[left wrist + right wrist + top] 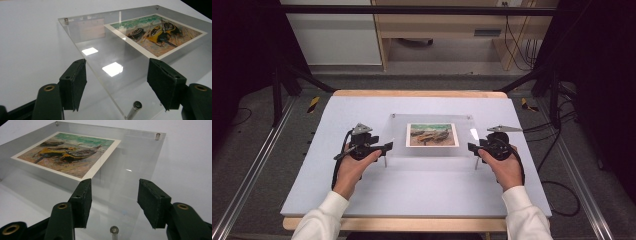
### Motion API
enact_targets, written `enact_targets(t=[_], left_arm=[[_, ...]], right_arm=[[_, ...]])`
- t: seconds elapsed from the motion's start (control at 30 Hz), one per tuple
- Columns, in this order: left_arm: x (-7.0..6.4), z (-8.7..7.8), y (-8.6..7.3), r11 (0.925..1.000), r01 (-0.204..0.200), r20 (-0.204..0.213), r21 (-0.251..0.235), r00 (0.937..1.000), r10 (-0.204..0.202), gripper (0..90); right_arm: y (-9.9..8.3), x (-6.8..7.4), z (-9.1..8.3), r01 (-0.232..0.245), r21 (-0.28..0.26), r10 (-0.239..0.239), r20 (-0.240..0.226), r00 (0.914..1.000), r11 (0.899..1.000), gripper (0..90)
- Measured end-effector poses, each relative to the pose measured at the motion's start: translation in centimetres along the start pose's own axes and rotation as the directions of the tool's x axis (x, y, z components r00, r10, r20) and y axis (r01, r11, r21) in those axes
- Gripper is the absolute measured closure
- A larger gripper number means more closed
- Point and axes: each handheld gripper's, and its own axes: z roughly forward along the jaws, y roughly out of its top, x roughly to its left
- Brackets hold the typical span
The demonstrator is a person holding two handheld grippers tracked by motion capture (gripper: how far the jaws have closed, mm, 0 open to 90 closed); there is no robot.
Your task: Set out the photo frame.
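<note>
A clear acrylic panel (398, 136) stands on short metal corner pins in the middle of the pale mat. A print of beached boats (432, 134) sits inside it. My left gripper (387, 146) is at the panel's near left corner, open, with the panel's edge (100, 50) running between its jaws and a pin (135, 107) just below. My right gripper (471, 146) is at the near right corner, also open, over the corner of the panel (135, 152) and its pin (114, 230). The print (157, 33) (67, 152) lies beyond both pairs of jaws.
The pale mat (412, 190) covers a wooden table. Metal rails (257, 165) run along both sides, and cables (557, 150) lie on the floor at the right. A wooden cabinet (437, 30) stands behind the table.
</note>
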Motion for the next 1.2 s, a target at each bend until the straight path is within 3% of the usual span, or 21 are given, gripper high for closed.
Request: enact_targets(t=[0.3, 0.77, 1.03, 1.2], left_arm=[[0.1, 0.3, -0.4, 0.9987, 0.046, 0.025, 0.022, 0.9986, -0.047, 30.3], [0.1, 0.8, -0.7, 0.9973, 0.062, 0.04, 0.04, 0.9972, -0.063, 28.5], [0.2, 1.3, -0.8, 0.9937, 0.105, 0.078, 0.041, 0.9912, -0.108, 27.5], [0.6, 1.5, -1.0, 0.9877, 0.148, 0.101, 0.05, 0.9831, -0.153, 27.2]], right_arm=[[-0.5, -0.1, 0.3, -0.026, 0.011, 0.027, -0.022, 0.9994, 1.0, 38.5], [-0.9, -0.4, 0.6, -0.049, 0.028, 0.05, -0.023, 0.9985, 0.998, 32.9], [-1.1, -0.7, 0.8, -0.073, 0.021, 0.073, -0.032, 0.9968, 0.997, 32.6], [-1.1, -0.7, 0.8, -0.073, 0.02, 0.074, -0.032, 0.9967, 0.997, 32.7]])
